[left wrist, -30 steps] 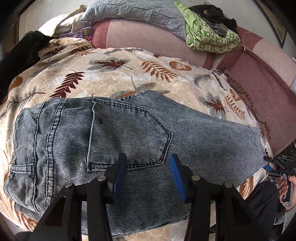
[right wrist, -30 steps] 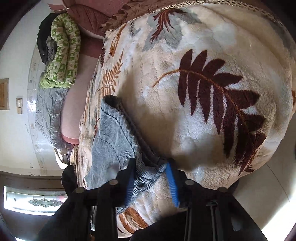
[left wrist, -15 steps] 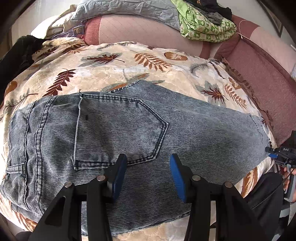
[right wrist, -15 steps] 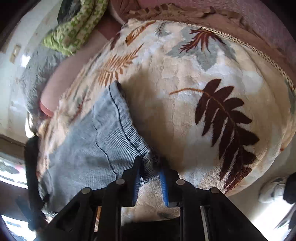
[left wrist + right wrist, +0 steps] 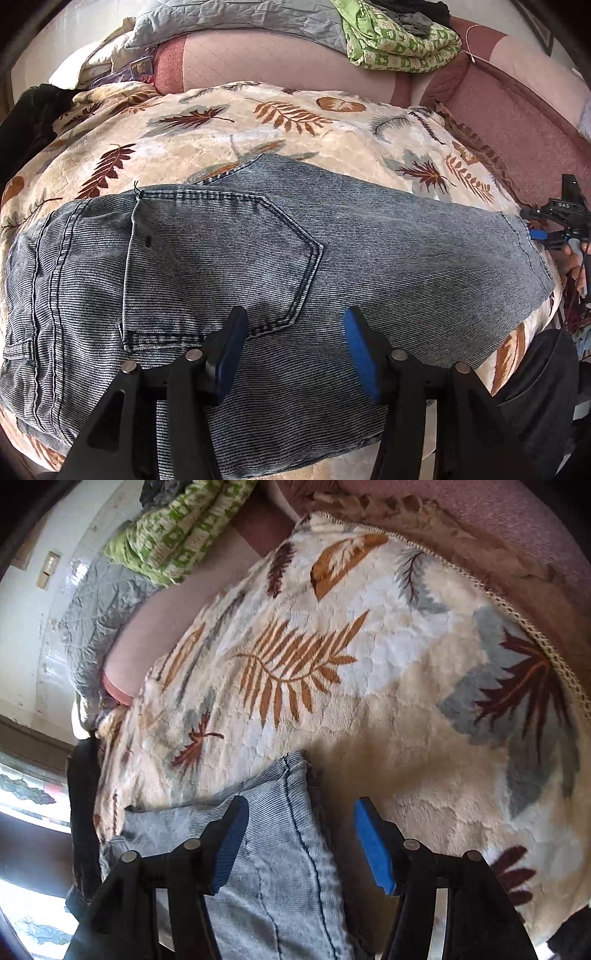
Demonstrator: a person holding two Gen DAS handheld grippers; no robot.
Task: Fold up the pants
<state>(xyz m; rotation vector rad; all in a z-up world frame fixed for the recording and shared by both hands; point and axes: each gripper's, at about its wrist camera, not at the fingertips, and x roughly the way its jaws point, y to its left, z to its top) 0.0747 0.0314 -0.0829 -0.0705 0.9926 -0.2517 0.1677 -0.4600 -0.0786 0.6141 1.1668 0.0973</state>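
Faded blue jeans [image 5: 258,266] lie flat on a leaf-patterned blanket [image 5: 221,125], back pocket up, waistband at the left, leg hem at the right. My left gripper [image 5: 293,332] is open and empty, hovering over the jeans just below the pocket. In the right wrist view the leg hem [image 5: 280,830] lies on the blanket [image 5: 369,664]. My right gripper [image 5: 297,819] is open, its jaws spread over the hem's edge and holding nothing. It also shows in the left wrist view [image 5: 554,225] at the hem.
A pink headboard [image 5: 280,62] runs along the back, with a folded green cloth [image 5: 399,40] and a grey quilt [image 5: 229,18] on it. Dark clothing [image 5: 29,114] lies at the far left. The blanket's corded edge [image 5: 535,627] is at the right.
My right gripper was shut on the leg hem; it has opened and let the hem go, and its view has swung round. The left gripper stayed open over the jeans.
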